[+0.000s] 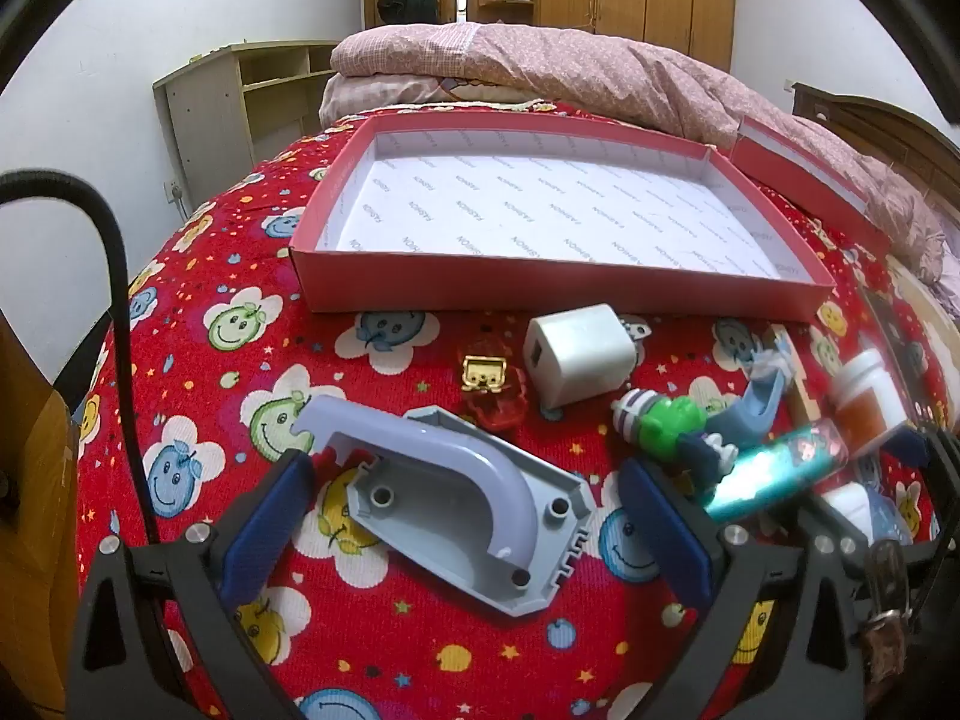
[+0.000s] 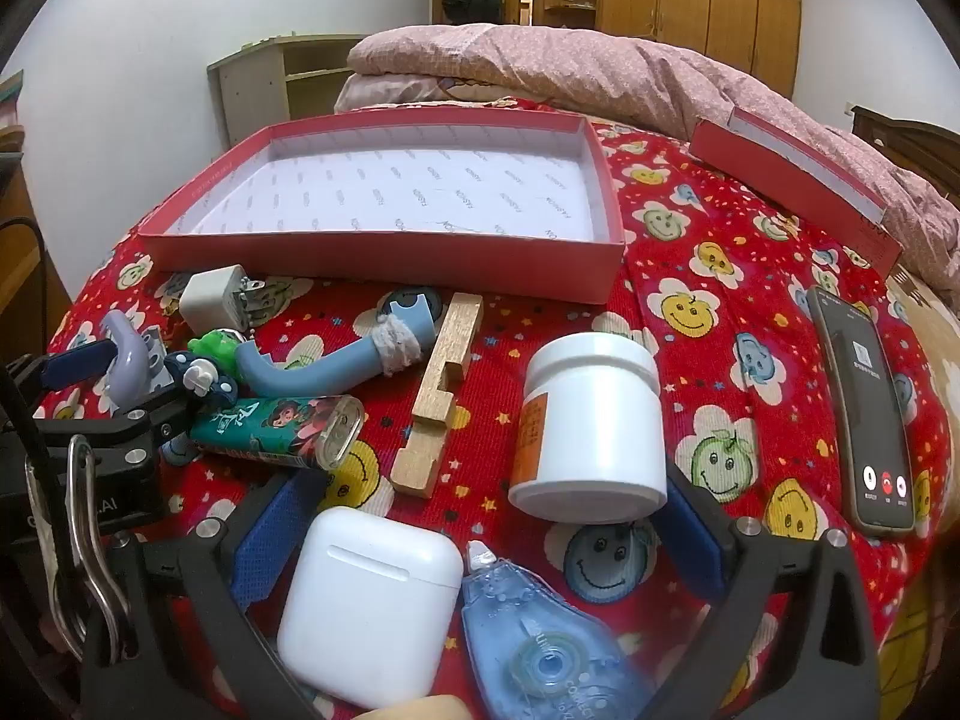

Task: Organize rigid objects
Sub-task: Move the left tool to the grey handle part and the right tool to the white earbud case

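We straddle the grey handle point(image 1: 456, 504) with the left gripper point(image 1: 468, 516) released, right gripper point(image 2: 480, 534) also released, since the box point(image 1: 540, 288) waits empty beyond

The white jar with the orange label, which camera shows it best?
The right wrist view. There the white jar stands whole and unobstructed between the right tool's open fingers. In the left wrist view the jar sits at the far right, smaller, with its lower part hidden by the teal lighter.
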Tool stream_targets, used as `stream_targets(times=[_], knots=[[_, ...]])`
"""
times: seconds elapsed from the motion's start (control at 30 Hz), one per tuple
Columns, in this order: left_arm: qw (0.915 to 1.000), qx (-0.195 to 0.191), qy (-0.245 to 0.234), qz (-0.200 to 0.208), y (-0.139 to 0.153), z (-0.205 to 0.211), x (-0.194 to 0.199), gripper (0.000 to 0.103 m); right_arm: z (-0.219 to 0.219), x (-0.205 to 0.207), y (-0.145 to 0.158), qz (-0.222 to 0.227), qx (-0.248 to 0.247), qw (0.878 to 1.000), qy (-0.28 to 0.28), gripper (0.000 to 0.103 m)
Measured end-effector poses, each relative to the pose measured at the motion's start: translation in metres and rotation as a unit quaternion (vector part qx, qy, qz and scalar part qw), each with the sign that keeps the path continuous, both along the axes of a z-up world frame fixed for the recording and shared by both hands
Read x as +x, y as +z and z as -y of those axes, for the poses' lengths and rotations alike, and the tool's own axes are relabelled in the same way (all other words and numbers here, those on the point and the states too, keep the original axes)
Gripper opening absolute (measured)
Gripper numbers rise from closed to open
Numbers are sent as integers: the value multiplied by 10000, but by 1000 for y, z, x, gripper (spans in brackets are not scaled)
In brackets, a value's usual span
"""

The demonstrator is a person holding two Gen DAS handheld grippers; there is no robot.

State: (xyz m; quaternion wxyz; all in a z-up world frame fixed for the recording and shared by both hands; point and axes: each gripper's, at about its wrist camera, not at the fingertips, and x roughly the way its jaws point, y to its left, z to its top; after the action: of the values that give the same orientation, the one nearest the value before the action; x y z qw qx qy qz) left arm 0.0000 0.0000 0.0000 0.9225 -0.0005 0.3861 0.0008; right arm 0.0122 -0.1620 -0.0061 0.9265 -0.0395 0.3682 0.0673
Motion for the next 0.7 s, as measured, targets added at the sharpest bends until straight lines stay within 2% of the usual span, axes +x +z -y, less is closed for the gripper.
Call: stream_targets(times=[0.57, 0.7], knots=[[9999, 6, -55, -100, -2, -2, 1, 102, 2, 1, -1, -14, 64, 10000, 13, 103], [9998, 26, -183, -73, 7, -6, -3, 102, 4, -1, 2, -35, 108, 9999, 15, 100]])
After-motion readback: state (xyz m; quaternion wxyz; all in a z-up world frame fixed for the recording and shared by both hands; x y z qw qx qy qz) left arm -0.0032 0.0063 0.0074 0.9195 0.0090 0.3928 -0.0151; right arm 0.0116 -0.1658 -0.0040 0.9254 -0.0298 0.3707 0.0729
